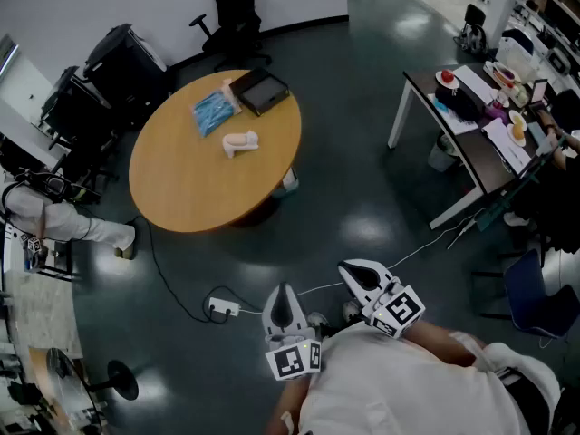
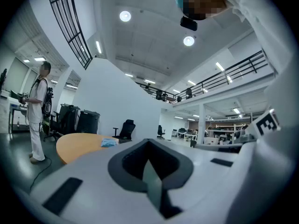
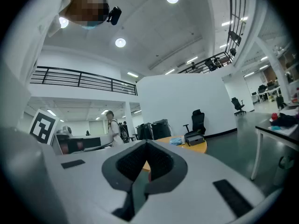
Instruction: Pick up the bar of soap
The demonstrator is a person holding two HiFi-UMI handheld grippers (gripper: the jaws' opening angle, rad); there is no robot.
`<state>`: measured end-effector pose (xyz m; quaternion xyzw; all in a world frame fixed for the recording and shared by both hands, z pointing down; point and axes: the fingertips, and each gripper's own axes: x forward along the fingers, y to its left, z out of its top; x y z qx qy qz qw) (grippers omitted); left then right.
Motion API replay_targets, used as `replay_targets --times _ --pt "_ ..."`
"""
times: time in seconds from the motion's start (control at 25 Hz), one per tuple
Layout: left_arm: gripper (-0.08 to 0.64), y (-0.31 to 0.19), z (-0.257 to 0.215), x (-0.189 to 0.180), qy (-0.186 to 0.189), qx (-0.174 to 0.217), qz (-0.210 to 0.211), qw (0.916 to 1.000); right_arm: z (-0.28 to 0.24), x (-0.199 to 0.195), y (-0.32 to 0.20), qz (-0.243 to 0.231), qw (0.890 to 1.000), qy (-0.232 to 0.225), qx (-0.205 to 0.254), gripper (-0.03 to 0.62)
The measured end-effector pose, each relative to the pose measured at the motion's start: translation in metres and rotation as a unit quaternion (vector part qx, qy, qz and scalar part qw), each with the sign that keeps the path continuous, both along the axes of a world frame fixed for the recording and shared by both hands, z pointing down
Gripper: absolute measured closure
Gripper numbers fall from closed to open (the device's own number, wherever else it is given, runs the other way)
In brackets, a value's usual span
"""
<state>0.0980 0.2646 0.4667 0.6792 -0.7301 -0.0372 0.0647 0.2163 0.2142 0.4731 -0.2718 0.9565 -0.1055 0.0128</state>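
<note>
The pale bar of soap [image 1: 240, 141] lies near the middle of a round wooden table [image 1: 190, 193], well ahead of me. Beside it are a blue packet [image 1: 214, 111] and a black box [image 1: 261, 91]. My left gripper [image 1: 284, 295] and right gripper [image 1: 352, 270] are held close to my chest over the dark floor, far from the table. Both have their jaws together with nothing between them. The left gripper view shows the left gripper [image 2: 150, 171], the table's edge [image 2: 77, 144] and the packet [image 2: 109, 143]. In the right gripper view, the box [image 3: 194, 137] is visible beyond the right gripper [image 3: 140, 178]. The soap is hidden in both gripper views.
A power strip [image 1: 222, 308] with cables lies on the floor between me and the table. A cluttered desk [image 1: 458, 166] stands at the right. Black cases [image 1: 118, 62] and an office chair [image 1: 234, 7] are behind the table. A person in white [image 1: 54, 220] stands at the left.
</note>
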Motion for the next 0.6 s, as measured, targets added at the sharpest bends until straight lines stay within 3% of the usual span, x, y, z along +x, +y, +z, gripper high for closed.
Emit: replay_targets --times 0.6 --pt "0.553 0.008 0.007 0.007 0.006 -0.014 -0.026 0.9995 -0.001 0.009 -0.002 -0.004 1.0 0.003 0.012 0.578"
